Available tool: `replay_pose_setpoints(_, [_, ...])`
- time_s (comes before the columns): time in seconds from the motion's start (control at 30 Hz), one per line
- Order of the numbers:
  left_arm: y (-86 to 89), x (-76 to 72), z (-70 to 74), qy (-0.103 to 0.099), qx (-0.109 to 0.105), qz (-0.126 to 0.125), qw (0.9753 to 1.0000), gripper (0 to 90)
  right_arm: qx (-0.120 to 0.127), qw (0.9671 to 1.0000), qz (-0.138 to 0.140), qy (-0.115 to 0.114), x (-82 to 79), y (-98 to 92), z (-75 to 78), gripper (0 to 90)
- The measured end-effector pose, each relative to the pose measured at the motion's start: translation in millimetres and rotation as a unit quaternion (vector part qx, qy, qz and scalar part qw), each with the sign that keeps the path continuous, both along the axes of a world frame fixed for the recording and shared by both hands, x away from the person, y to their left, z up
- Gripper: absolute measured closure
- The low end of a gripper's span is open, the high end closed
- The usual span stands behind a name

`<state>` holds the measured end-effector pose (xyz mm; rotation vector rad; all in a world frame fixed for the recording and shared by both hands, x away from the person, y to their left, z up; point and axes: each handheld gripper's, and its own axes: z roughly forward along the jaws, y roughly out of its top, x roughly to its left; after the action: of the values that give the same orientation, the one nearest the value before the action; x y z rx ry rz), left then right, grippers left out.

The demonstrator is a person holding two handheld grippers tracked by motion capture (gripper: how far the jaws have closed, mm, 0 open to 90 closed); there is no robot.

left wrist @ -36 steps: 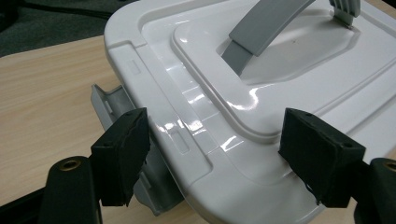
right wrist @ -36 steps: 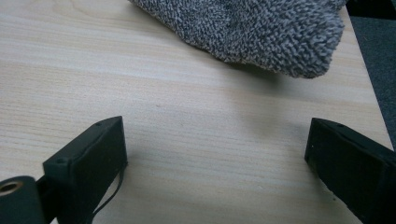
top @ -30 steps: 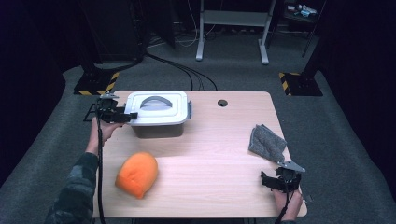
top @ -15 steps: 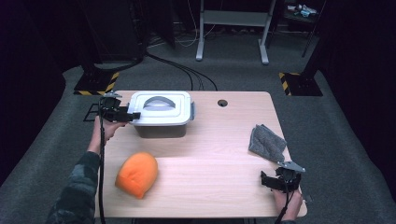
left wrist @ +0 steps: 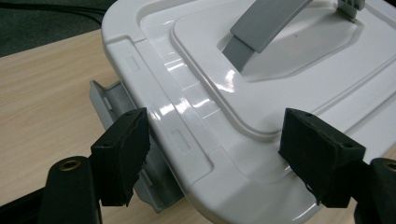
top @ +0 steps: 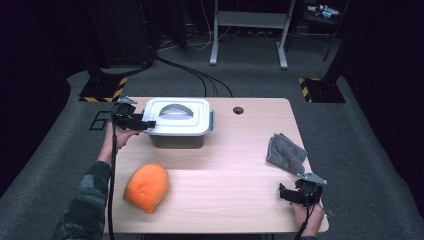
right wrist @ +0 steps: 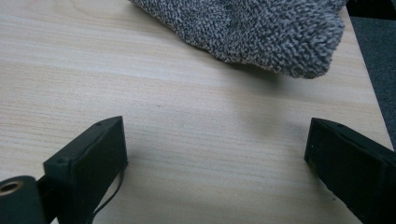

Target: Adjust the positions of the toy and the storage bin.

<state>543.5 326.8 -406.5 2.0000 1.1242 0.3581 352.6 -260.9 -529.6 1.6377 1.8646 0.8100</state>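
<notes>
Sitting at far left of the wooden table (top: 235, 150): white lidded box (top: 179, 122), grey handle (left wrist: 261, 28) lying flat in the lid's recess.

Hovering at the box's left end: left gripper (top: 142, 123), jaws spread wide. In the left gripper view, straddling the near-left corner of the lid (left wrist: 219, 116); one fingertip (left wrist: 122, 154) hanging just outside the rim, beside the grey side latch (left wrist: 116, 135); the other fingertip (left wrist: 317, 149) hanging over the lid's top surface. Lid corner lying between the two, not being clamped. Contact between pads and plastic: cannot tell for certain, though the latch-side pad is sitting very close to the rim.

Resting at the near right corner of the table: right gripper (top: 292, 192), jaws spread wide over bare wood, holding nothing. In the right gripper view, lying just beyond the fingertips (right wrist: 93, 154) and apart from them: grey cloth (right wrist: 252, 28). In the high view, sitting near the right edge, just far of that gripper: same cloth (top: 286, 152).

Lying at near left, well apart from both grippers: orange cushion-like lump (top: 146, 186).
</notes>
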Motion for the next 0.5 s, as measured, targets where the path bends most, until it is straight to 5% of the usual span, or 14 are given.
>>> replay_pose_setpoints(0.5, [-22.5,0.9,0.9,0.001,0.007,-0.035,0.9994,24.1,0.000,1.0000,0.001,-0.001,0.1,0.0,-0.1,5.0])
